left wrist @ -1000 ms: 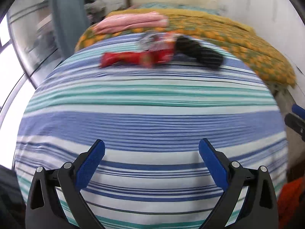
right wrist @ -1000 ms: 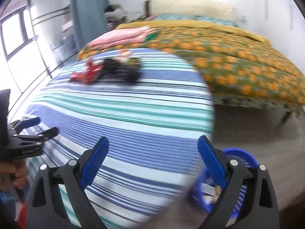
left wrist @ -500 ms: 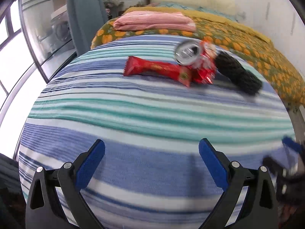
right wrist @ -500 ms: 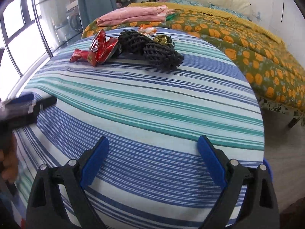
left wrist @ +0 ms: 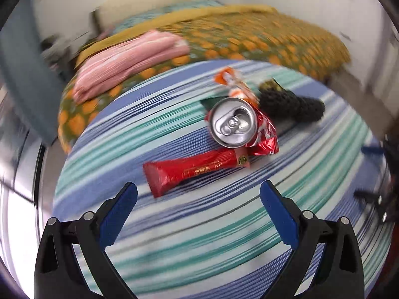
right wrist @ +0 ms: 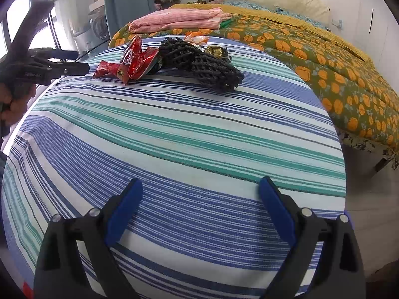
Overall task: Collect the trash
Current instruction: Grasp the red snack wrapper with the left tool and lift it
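A pile of trash lies on the striped round table (left wrist: 199, 224). In the left wrist view it holds a crushed red can (left wrist: 234, 123) with its silver top facing me, a long red wrapper (left wrist: 192, 170), an orange wrapper (left wrist: 230, 81) and black foam netting (left wrist: 291, 106). My left gripper (left wrist: 198, 211) is open and empty, just short of the red wrapper. In the right wrist view the red can (right wrist: 136, 58), black netting (right wrist: 202, 63) and a gold wrapper (right wrist: 215, 51) lie at the table's far side. My right gripper (right wrist: 200, 206) is open and empty over the near part of the table.
A bed with an orange-patterned cover (right wrist: 324, 57) stands behind and to the right of the table (right wrist: 174, 149). Folded pink cloth (right wrist: 177, 20) lies on it. A blue curtain (right wrist: 124, 5) and windows are at the left. The left gripper shows at the left edge (right wrist: 49, 67).
My left gripper has moved forward, closing in on the red wrapper and can. My right gripper has swung left over the table, and the blue basket has left its view.
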{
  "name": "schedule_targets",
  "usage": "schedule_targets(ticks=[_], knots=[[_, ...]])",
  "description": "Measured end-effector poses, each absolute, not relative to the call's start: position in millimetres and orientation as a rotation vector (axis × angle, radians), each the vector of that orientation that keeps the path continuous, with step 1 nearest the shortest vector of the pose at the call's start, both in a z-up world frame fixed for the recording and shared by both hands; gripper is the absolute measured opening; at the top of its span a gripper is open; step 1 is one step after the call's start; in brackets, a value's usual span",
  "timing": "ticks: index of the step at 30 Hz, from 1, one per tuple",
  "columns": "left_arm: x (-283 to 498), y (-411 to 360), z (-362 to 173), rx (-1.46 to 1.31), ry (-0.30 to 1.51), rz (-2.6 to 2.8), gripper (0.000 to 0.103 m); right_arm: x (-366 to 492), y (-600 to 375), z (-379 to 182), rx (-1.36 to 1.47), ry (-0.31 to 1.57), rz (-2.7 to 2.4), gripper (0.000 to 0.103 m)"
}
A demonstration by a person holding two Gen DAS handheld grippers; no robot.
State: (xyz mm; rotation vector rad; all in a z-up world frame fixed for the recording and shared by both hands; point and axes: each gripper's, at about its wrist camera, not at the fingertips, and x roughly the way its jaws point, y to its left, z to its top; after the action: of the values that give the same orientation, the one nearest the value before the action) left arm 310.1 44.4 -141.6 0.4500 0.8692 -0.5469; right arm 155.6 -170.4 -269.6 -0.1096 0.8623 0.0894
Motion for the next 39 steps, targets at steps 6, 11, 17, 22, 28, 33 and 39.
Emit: schedule_targets(ticks=[6, 11, 17, 22, 28, 33, 39], knots=[[333.3, 27.8, -155.4, 0.588, 0.872, -0.64, 0.097, 155.8, -170.5, -269.3, -0.106, 0.863, 0.089, 0.092], [347.2, 14.7, -184.0, 0.733, 0.915, -0.729, 0.091, 155.1, -171.4, -269.7, -0.104, 0.863, 0.084, 0.092], [361.2, 26.8, -184.4, 0.661, 1.038, -0.828, 0.045, 156.0, -173.0, -269.4, -0.1, 0.864, 0.075, 0.092], [347.1, 40.8, -175.6, 0.626, 1.121, -0.867, 0.018, 156.2, -174.2, -269.1, -0.094, 0.864, 0.066, 0.092], [296.0, 72.5, -159.0, 0.431, 1.175, -0.729, 0.011, 156.4, -176.4, -268.4, -0.082, 0.862, 0.062, 0.092], [241.9, 88.6, -162.9, 0.21, 1.204, -0.567, 0.018, 156.4, -176.8, -268.2, -0.082, 0.863, 0.056, 0.092], [218.6, 87.1, -176.8, 0.175, 1.068, -0.439, 0.073, 156.2, -176.5, -268.2, -0.084, 0.865, 0.055, 0.092]])
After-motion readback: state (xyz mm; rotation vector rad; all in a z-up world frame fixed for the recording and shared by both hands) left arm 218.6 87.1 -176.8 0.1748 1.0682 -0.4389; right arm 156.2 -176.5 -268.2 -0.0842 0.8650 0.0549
